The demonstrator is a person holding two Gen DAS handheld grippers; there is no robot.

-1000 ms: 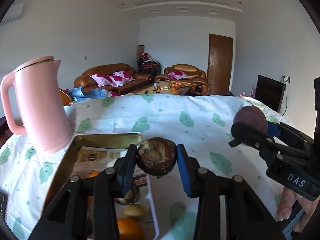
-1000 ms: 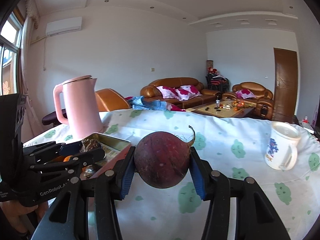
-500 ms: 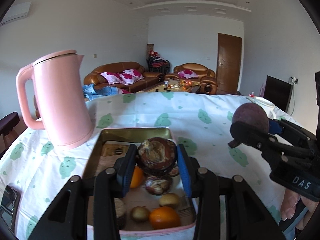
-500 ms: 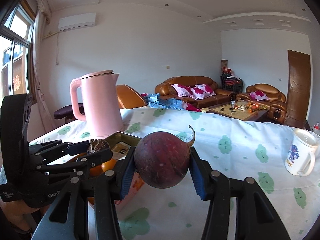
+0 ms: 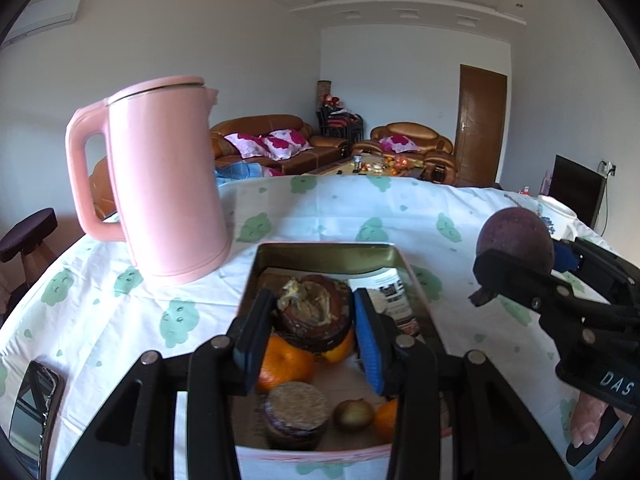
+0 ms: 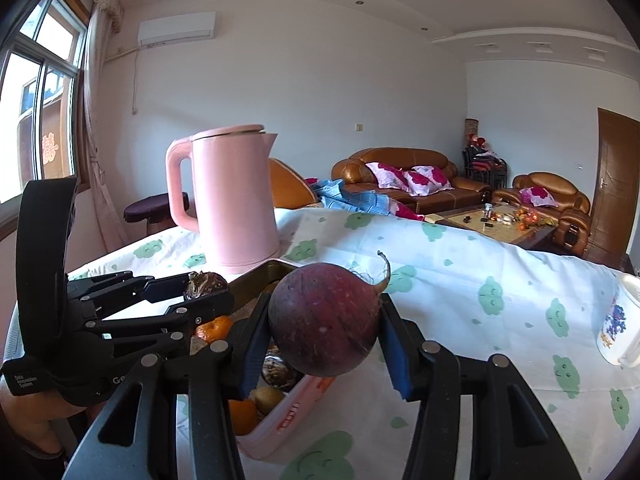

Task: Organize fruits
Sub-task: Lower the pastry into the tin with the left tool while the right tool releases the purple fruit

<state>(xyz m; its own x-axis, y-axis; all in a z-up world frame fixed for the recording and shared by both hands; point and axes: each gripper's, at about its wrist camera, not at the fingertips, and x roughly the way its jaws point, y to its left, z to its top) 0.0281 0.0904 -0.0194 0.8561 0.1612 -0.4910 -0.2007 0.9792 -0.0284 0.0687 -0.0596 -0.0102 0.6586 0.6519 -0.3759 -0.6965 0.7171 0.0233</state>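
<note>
We are gripping a brown, cracked-open fruit (image 5: 314, 312) in the left gripper (image 5: 314, 322), at lower centre of the frame above the tin tray (image 5: 326, 251) of oranges (image 5: 284, 364); our right gripper (image 6: 324, 334) is clamping a dark red round fruit (image 6: 324, 320), centre frame, beside the tray's near corner.

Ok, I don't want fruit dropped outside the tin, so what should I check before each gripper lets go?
1. Left gripper grips the dark, cracked-open round fruit: ok.
2. Left gripper's fruit is over the open gold-walled metal tin: ok.
3. Right gripper grips the round dark-purple fruit with a curled stem: ok.
4. Right gripper's fruit is over the tin: not ok, it looks to hang above the tin's near wall.
5. Free space in the tin: cannot tell, oranges and other fruit cover the near end.
6. Tall pink plastic kettle stands clear of the tin: ok.
</note>
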